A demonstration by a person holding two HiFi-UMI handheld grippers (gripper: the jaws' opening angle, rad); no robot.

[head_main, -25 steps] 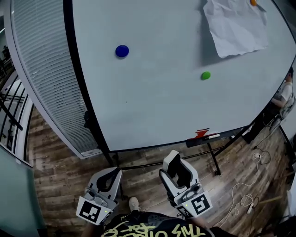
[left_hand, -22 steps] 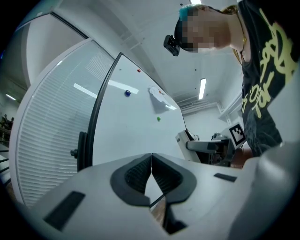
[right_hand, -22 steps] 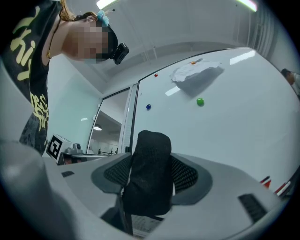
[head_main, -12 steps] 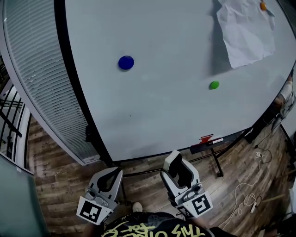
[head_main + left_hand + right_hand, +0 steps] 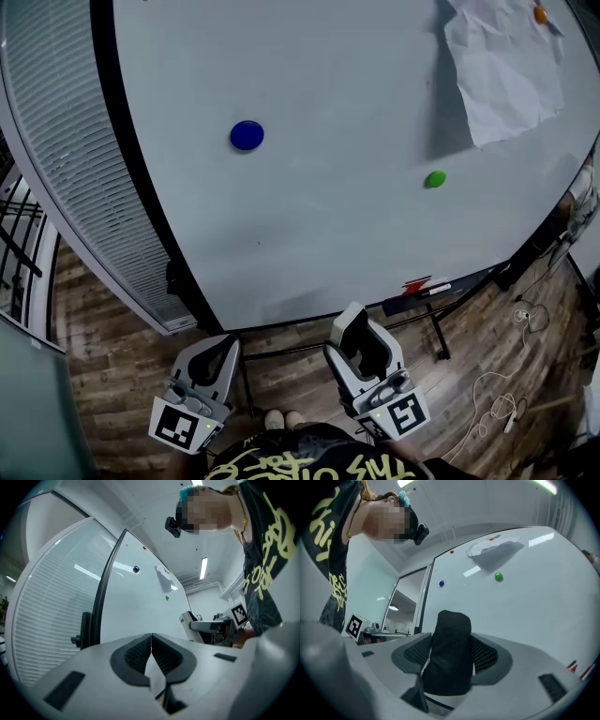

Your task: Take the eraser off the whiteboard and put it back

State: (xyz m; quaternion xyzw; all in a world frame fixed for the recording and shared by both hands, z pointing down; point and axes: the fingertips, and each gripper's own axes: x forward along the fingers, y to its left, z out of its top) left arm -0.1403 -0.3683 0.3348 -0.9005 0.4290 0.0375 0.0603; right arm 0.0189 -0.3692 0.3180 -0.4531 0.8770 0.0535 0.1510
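Observation:
A black felt eraser (image 5: 449, 653) stands upright between the jaws of my right gripper (image 5: 450, 667), which is shut on it. In the head view that right gripper (image 5: 356, 345) hangs below the whiteboard's (image 5: 328, 206) lower edge, apart from the board, with the eraser (image 5: 367, 352) dark between its jaws. My left gripper (image 5: 217, 356) hangs beside it at the left, also clear of the board. In the left gripper view the left gripper (image 5: 151, 649) has its pads pressed together with nothing between them.
On the board sit a blue magnet (image 5: 247, 135), a green magnet (image 5: 435, 179) and a crumpled paper sheet (image 5: 506, 66) under an orange magnet (image 5: 540, 14). A marker tray (image 5: 427, 291) runs along the bottom right edge. Cables (image 5: 497, 394) lie on the wooden floor; a blinds-covered glass wall (image 5: 84, 169) stands left.
The head view has shifted, so the board's magnets sit lower in the picture. My left gripper has sunk slightly and moved left. The right gripper has stayed put with the eraser.

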